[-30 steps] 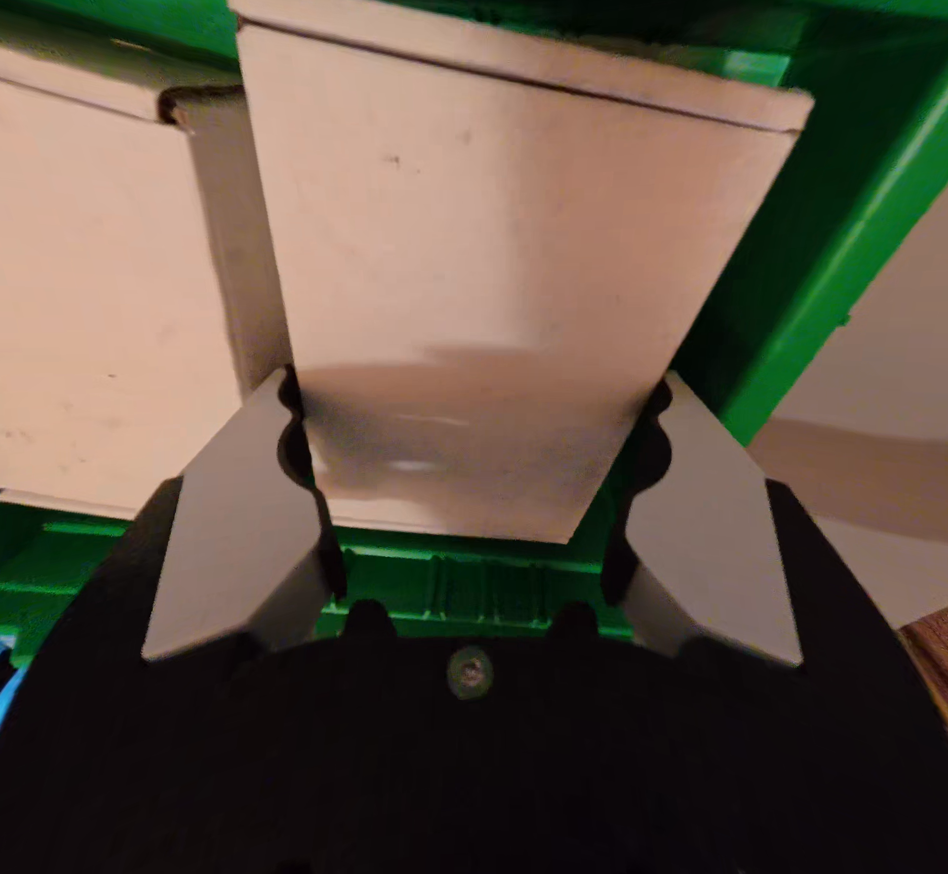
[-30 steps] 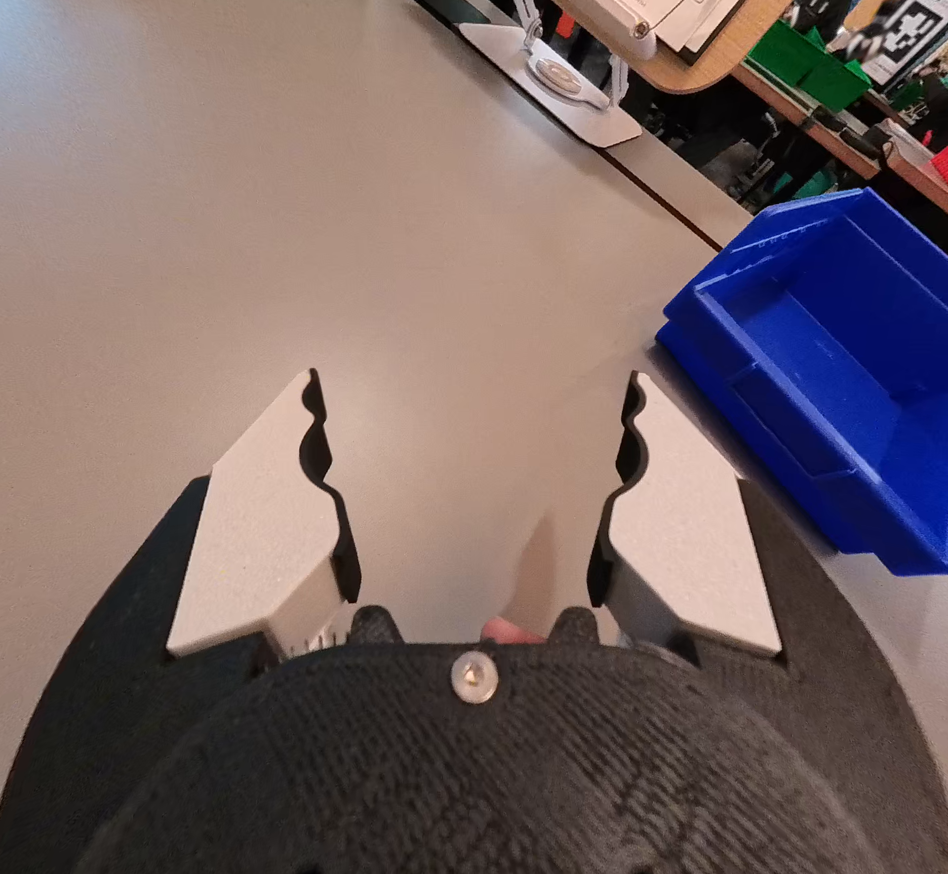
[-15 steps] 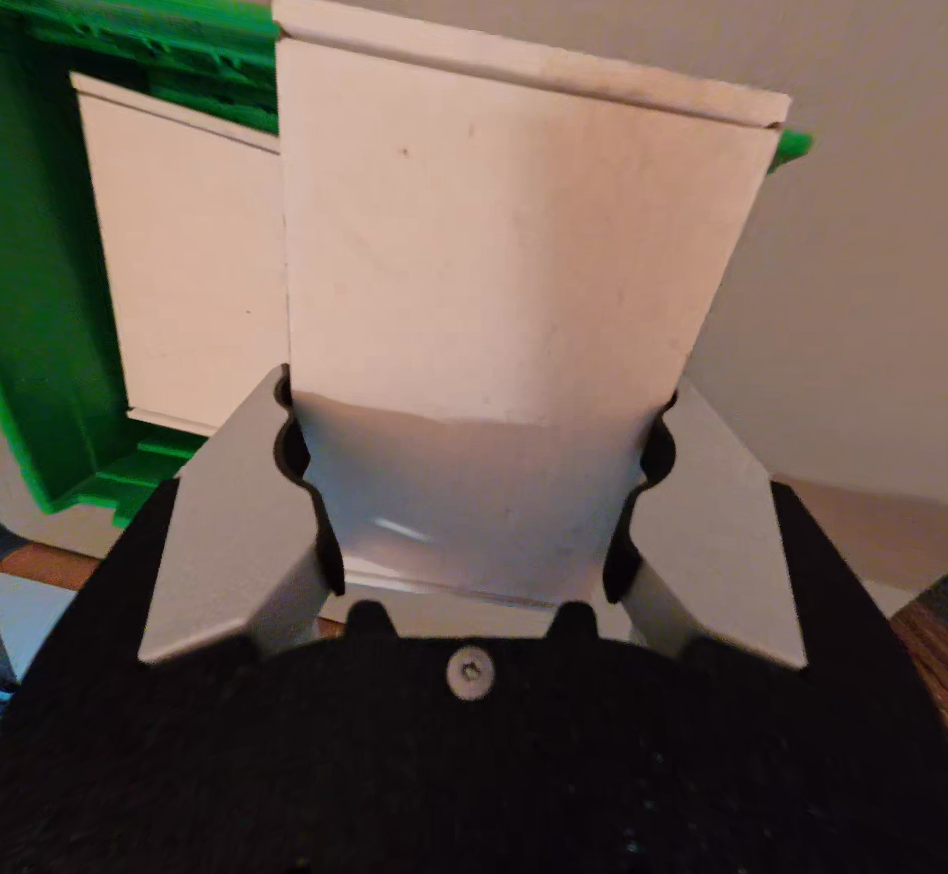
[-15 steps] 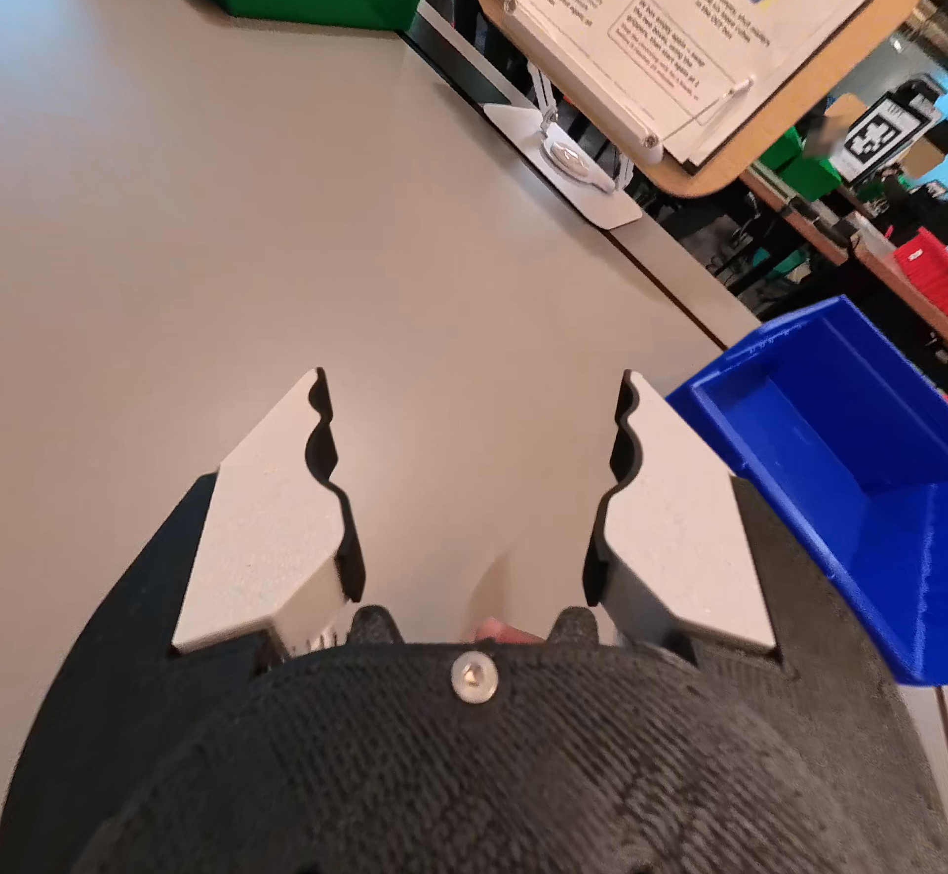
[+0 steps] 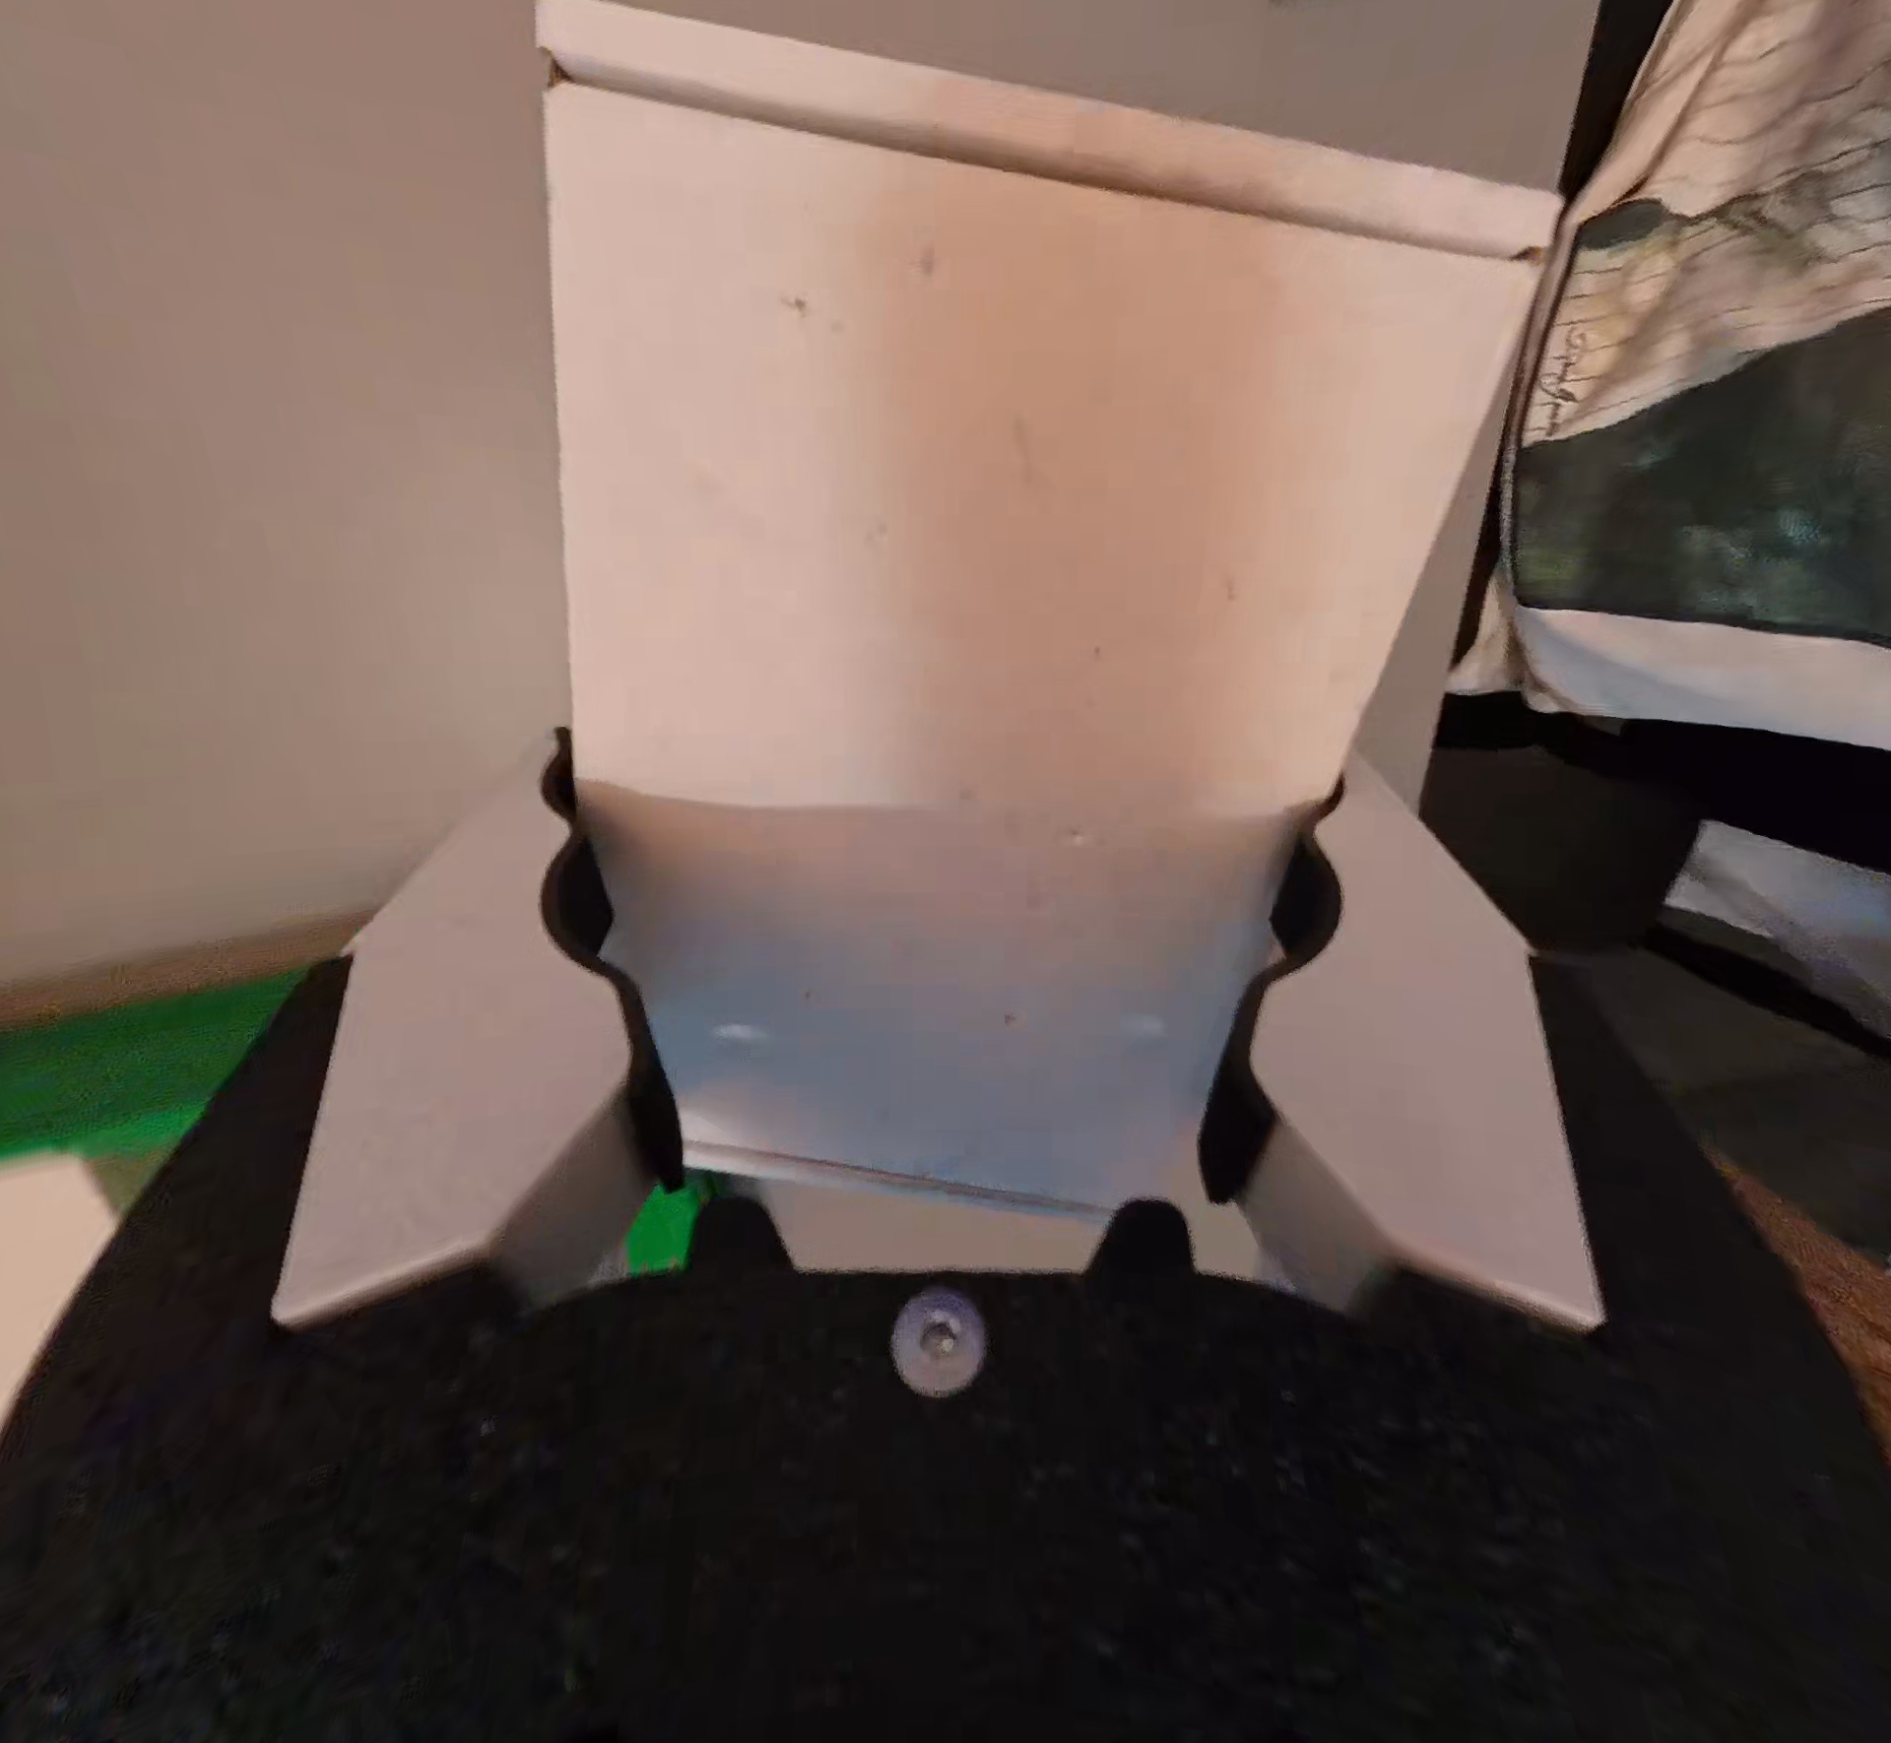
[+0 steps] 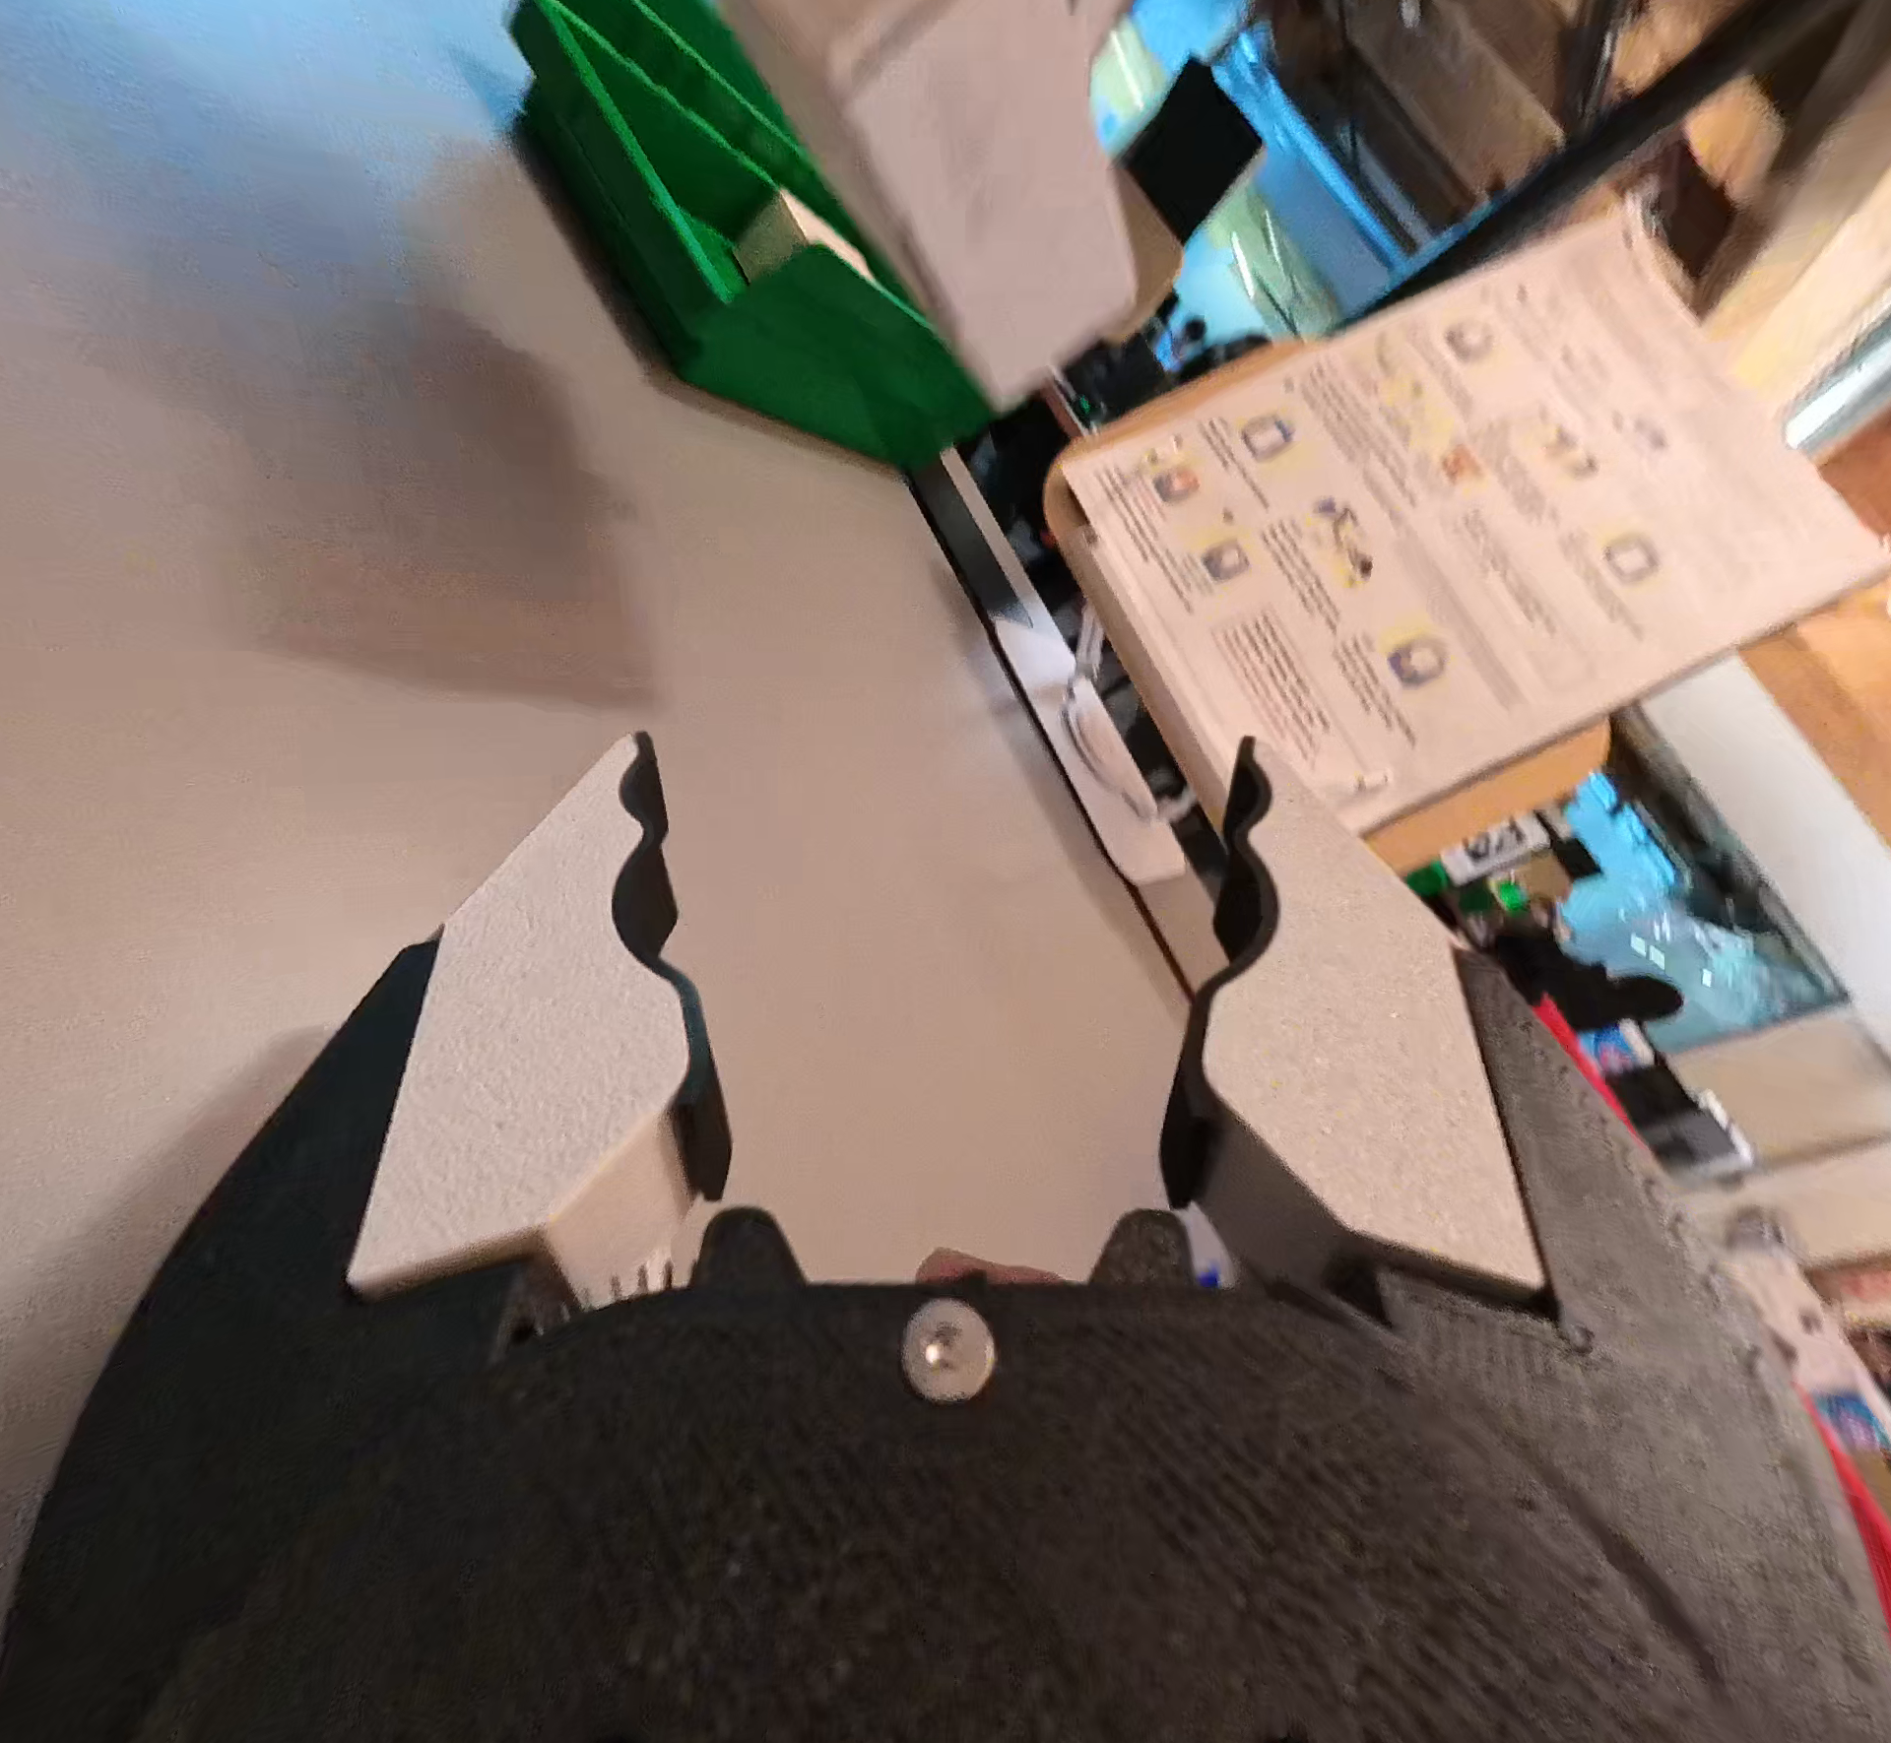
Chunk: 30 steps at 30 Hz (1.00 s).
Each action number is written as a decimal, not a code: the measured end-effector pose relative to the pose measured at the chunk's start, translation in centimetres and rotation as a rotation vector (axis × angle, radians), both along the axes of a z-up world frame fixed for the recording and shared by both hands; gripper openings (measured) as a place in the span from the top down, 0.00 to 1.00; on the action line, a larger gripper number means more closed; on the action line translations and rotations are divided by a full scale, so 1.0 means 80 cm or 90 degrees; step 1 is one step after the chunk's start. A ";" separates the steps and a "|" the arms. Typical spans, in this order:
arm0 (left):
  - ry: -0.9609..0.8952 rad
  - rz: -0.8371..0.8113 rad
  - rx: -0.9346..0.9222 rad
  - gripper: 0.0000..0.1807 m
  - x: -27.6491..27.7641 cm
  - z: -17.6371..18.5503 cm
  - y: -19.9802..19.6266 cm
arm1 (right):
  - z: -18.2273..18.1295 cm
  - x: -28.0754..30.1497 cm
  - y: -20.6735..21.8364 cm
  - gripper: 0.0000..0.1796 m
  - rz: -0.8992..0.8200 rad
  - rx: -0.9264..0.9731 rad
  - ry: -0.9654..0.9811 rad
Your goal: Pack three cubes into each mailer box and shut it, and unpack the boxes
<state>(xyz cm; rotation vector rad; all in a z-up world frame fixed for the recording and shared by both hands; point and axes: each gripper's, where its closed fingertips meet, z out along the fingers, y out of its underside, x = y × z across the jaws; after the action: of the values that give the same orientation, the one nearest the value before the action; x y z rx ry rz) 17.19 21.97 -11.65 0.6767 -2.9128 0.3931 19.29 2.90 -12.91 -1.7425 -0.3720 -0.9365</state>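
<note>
White mailer box [image 5: 982, 507] clamped in left gripper [image 5: 941, 978] (shut) | right gripper [image 6: 947, 978] empty

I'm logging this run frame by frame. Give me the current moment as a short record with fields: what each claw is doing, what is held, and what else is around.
left claw: shut on the box, gripping its two side edges
box: white, closed, held clear of the table
right claw: open, empty, above the table
green bin: at the table's far edge, another white box inside
paper sheet: on a stand past the table edge
image: right view blurred
</note>
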 end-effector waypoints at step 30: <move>-0.285 0.044 -0.129 0.38 0.035 -0.105 -0.232 | -0.078 -0.002 -0.062 0.49 0.093 -0.177 0.084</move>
<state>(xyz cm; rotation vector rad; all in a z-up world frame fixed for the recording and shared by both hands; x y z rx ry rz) 19.99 3.44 -20.05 0.7399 -3.1931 0.9462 19.15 -2.05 -19.18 -1.9880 -0.5552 -0.6856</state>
